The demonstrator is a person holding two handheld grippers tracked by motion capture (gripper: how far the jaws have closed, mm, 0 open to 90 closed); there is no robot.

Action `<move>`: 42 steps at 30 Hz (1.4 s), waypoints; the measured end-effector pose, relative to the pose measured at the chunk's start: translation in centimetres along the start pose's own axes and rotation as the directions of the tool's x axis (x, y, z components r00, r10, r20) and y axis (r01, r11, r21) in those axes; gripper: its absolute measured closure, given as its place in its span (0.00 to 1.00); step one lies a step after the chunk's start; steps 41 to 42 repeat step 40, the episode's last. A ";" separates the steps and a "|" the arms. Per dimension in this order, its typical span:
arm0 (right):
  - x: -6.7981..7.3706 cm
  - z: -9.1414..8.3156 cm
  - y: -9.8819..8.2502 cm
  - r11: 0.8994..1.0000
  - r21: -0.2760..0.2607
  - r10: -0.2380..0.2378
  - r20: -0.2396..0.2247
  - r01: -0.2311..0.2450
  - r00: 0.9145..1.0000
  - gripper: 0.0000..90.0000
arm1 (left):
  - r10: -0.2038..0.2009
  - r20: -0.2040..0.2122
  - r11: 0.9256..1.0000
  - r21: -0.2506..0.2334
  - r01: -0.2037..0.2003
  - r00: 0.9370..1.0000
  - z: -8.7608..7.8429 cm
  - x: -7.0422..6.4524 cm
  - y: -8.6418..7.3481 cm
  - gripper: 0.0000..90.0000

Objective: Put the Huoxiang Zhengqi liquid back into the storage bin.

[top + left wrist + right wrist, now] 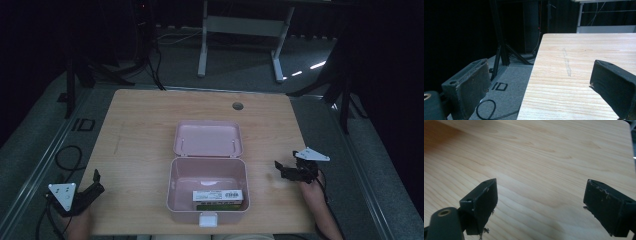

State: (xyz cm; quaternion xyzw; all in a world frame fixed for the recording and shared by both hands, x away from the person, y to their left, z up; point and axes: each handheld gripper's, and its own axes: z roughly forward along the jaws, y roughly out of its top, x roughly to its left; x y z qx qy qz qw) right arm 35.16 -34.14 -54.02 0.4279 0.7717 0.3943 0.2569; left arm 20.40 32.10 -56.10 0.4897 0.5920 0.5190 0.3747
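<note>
The open pink box sits on the bench between the 2 tongs, well apart from both. Left tongs and right tongs hover with jaws spread, holding nothing.

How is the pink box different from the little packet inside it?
The pink box is large, plain pink and open, its lid lying back on the table. The packet is much smaller, white with a green side and dark print, and looks closed. The box stands on the table between the left gripper and right gripper; the packet lies flat inside, against the near wall. Both are box-shaped.
</note>
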 end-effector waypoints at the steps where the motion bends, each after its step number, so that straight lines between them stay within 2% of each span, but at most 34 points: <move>1: -0.2 -0.1 -0.2 1.000 0.002 0.004 0.002 -0.004 1.000 0.13 | 0.000 0.000 1.000 -0.001 0.000 1.000 0.0 0.0 0.0 0.04; 4: -0.6 -0.5 -0.6 1.000 -0.010 0.020 0.013 -0.020 1.000 0.13 | 0.000 0.000 1.000 -0.001 0.000 1.000 0.0 0.0 0.0 0.04; 11: -1.5 -1.9 -1.6 0.996 -0.066 0.064 0.089 -0.059 0.994 0.14 | 0.000 -0.001 1.000 -0.001 0.000 1.000 0.0 0.0 0.0 0.04; 16: -1.9 -2.5 -2.3 0.995 -0.060 0.090 0.131 -0.082 0.987 0.14 | 0.000 -0.001 1.000 -0.002 0.000 1.000 0.0 0.0 0.0 0.04; 23: -1.4 -3.1 -2.5 0.992 -0.068 0.119 0.178 -0.108 0.977 0.14 | 0.000 0.002 1.000 -0.003 0.000 1.000 0.0 0.0 0.0 0.04; 30: -1.3 -3.0 -2.5 0.992 -0.063 0.120 0.205 -0.109 0.971 0.14 | -0.002 0.005 1.000 -0.003 0.002 1.000 0.0 0.0 0.0 0.04; 42: -1.6 -2.7 -2.4 0.991 -0.047 0.130 0.215 -0.123 0.968 0.14 | 0.000 0.006 1.000 -0.005 0.000 1.000 0.0 0.0 0.0 0.04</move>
